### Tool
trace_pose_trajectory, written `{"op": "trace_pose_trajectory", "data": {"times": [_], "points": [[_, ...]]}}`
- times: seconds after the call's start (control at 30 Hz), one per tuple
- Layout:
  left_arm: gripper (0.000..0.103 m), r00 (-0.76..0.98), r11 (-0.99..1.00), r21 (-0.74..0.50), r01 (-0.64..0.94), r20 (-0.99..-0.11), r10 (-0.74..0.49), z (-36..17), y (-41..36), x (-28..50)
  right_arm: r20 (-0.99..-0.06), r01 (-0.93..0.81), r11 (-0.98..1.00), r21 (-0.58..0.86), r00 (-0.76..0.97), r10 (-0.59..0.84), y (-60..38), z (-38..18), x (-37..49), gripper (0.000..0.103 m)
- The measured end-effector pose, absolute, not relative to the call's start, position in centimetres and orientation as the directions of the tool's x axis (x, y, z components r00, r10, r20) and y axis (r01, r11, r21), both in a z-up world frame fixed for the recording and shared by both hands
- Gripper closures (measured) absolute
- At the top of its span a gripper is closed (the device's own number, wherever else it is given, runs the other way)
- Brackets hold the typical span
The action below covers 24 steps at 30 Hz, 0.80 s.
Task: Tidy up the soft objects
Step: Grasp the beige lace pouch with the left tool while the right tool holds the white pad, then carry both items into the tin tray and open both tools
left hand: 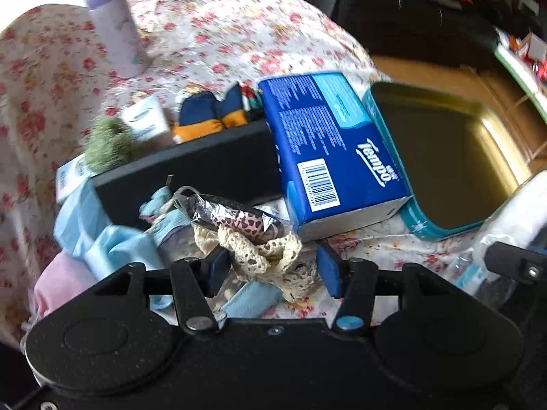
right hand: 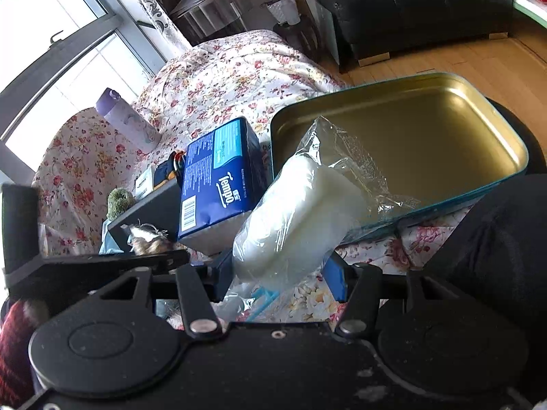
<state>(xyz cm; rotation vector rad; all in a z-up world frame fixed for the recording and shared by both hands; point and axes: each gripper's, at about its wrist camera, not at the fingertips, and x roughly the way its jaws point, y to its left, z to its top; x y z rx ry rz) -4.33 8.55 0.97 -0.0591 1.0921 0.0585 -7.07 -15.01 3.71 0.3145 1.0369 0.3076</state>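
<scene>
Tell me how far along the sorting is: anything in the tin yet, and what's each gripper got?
Nothing looks done: the tin shows only bare gold floor. In hand: the right gripper is clamped on a bagged white roll angled toward the tin; the left gripper has the cream lace piece between its pads. Left: the Tempo tissue pack, green pom-pom, blue ribbons and the rest.

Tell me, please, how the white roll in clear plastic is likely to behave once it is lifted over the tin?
The white roll looks soft, so probably light and squashy. Its loose clear wrap may slip in the right gripper.
</scene>
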Motion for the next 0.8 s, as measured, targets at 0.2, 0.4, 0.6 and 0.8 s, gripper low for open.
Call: {"op": "trace_pose_trajectory", "data": {"times": [0.2,0.4,0.6,0.8], "points": [[0.05,0.55,0.993,-0.022,-0.119,-0.834,0.047,5.1,9.5,-6.0,-0.782,-0.09,0.924,0.372,0.506,0.364,-15.6,4.6,-6.8,0.049],[0.05,0.631,0.996,-0.051,-0.078,-0.776,0.009,8.8,8.7,-5.4,-0.785,-0.025,0.948,0.317,0.554,0.277,-17.5,6.1,-5.3,0.049],[0.05,0.661,0.998,-0.056,0.011,-0.749,-0.049,10.1,5.3,-3.0,-0.769,0.057,0.966,0.252,0.617,0.164,-20.3,7.8,-3.4,0.048],[0.05,0.63,0.992,-0.085,0.091,-0.767,-0.124,9.3,1.4,-0.3,-0.772,0.14,0.983,0.12,0.635,0.003,-22.0,8.2,-1.0,0.048]]}}
